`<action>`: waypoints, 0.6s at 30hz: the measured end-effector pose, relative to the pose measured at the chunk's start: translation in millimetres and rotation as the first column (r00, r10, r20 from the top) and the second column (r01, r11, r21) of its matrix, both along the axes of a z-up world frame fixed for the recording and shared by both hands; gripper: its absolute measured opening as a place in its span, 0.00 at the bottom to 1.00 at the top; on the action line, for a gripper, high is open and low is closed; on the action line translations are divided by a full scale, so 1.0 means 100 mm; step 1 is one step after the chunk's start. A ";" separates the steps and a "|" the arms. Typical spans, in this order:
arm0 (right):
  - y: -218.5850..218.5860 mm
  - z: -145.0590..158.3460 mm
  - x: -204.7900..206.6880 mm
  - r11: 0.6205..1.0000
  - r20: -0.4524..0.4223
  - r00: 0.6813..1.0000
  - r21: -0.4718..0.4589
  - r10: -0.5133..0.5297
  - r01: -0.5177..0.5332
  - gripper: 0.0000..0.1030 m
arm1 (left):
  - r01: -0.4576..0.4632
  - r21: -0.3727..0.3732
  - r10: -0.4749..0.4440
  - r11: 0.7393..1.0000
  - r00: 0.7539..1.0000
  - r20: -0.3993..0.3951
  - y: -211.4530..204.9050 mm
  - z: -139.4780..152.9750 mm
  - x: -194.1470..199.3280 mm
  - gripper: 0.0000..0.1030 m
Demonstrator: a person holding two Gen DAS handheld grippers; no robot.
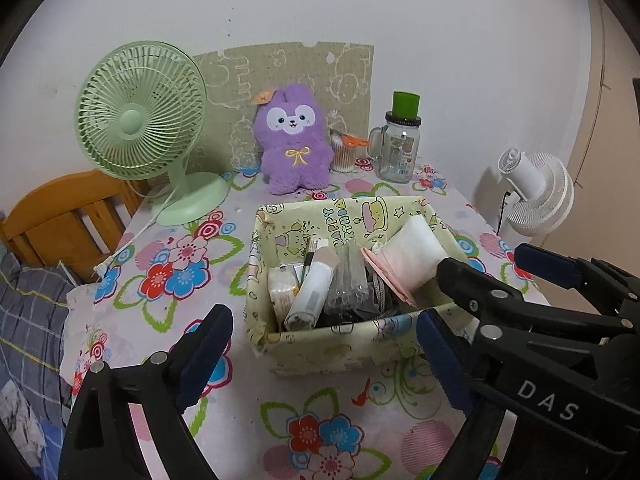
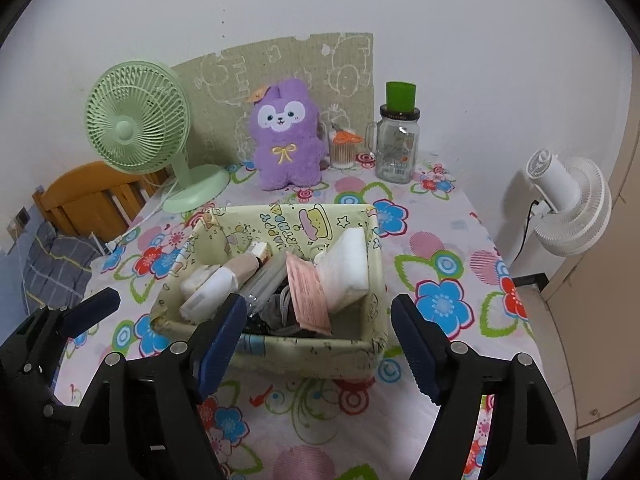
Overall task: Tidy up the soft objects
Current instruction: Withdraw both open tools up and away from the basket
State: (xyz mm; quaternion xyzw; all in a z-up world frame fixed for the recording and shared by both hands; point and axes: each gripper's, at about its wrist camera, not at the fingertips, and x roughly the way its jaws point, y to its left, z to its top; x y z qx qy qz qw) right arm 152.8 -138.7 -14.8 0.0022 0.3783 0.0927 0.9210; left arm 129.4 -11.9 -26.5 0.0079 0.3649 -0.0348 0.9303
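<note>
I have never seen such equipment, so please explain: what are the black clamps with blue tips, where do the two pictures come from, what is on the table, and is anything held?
A person carries one hand-held gripper in each hand; a camera on each looks along its two fingers. One picture is from the left hand-held gripper, the other from the right hand-held gripper. Both are open and hold nothing. On the flowered tablecloth stand a paper-covered storage box of small items, a purple plush toy, a green desk fan and a glass mug jar.
</note>
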 end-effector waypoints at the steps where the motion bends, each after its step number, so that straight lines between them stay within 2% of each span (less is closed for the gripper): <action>1: -0.01 0.02 -0.04 1.000 0.006 1.000 -0.001 0.000 0.000 0.76 | -0.001 0.000 0.001 1.000 1.000 0.004 0.00 0.02 -0.03 0.92; 18: -0.17 0.31 -0.62 1.000 0.106 0.994 -0.001 -0.018 0.018 0.79 | -0.016 0.003 0.016 1.000 0.997 0.070 0.01 0.27 -0.56 0.95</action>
